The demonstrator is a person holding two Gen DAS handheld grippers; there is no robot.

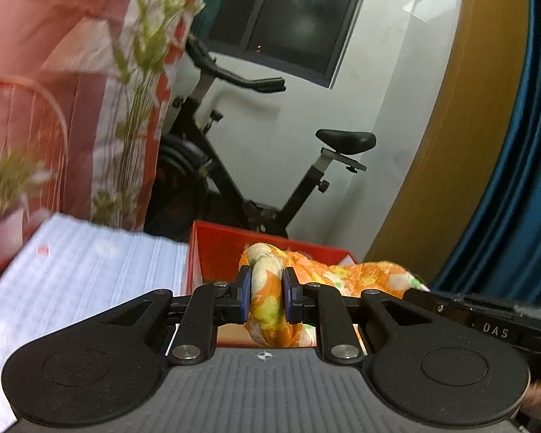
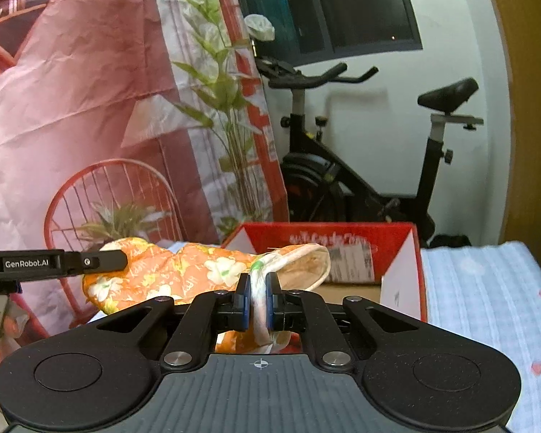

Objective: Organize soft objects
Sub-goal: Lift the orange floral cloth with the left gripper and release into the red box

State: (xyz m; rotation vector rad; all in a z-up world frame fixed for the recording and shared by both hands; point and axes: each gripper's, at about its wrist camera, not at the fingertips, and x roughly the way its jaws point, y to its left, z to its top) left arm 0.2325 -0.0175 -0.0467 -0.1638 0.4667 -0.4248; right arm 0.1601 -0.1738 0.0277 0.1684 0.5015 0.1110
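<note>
A: Any writing?
B: "GenRobot.AI" showed on the left gripper, "DAS" on the right gripper.
A: Grips?
B: Both were clamped narrow on the orange floral mitt, held before the red box.

The cloth is orange with white and yellow flowers; the box is red; the bedsheet pale blue.
</note>
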